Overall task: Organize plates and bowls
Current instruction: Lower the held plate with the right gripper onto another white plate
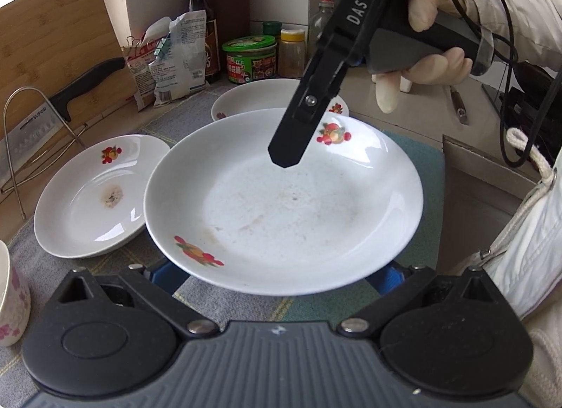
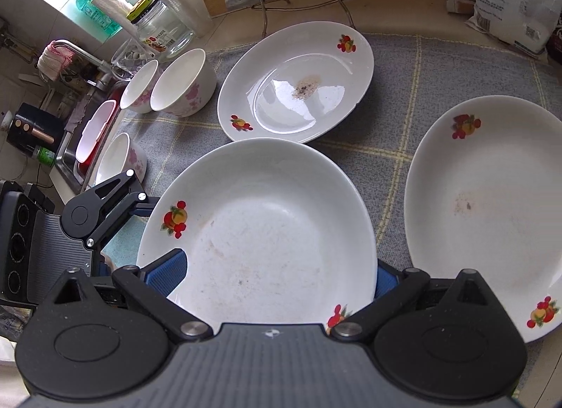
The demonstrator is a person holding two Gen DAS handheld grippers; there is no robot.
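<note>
**A:** Left wrist view first. How do the left tongs (image 1: 277, 278) stand?

**B:** Spread wide. The near rim of the big plate (image 1: 281, 204) lies over the gap and hides most of both blue pads, so I cannot tell whether they touch it. Nothing is clamped.

**A:** And the right tongs (image 2: 277, 278)?

**B:** Also wide open, in their own view. The same plate fills the space between the pads. The pad at 8 o'clock sits in front of the rim, and the one at 4 o'clock is partly behind it. Contact is unclear.

**A:** Where is that plate?

**B:** Above a checked cloth (image 2: 404, 74) on the worktop (image 1: 404, 105). A stained plate (image 1: 95, 197) lies at its 9 o'clock, with the rims overlapping in the picture. Another plate (image 1: 253, 98) is at 12 o'clock.

**A:** What does only the left camera show?

**B:** A gloved hand (image 1: 428, 39) at 1 o'clock gripping the right tool's handle. One finger slants down over the plate's far half.

**A:** And only the right camera?

**B:** Three flowered bowls (image 2: 182, 84) at 10 o'clock, with a sink (image 2: 66, 155) past them. The left tool sits at the plate's 9 o'clock edge.
</note>
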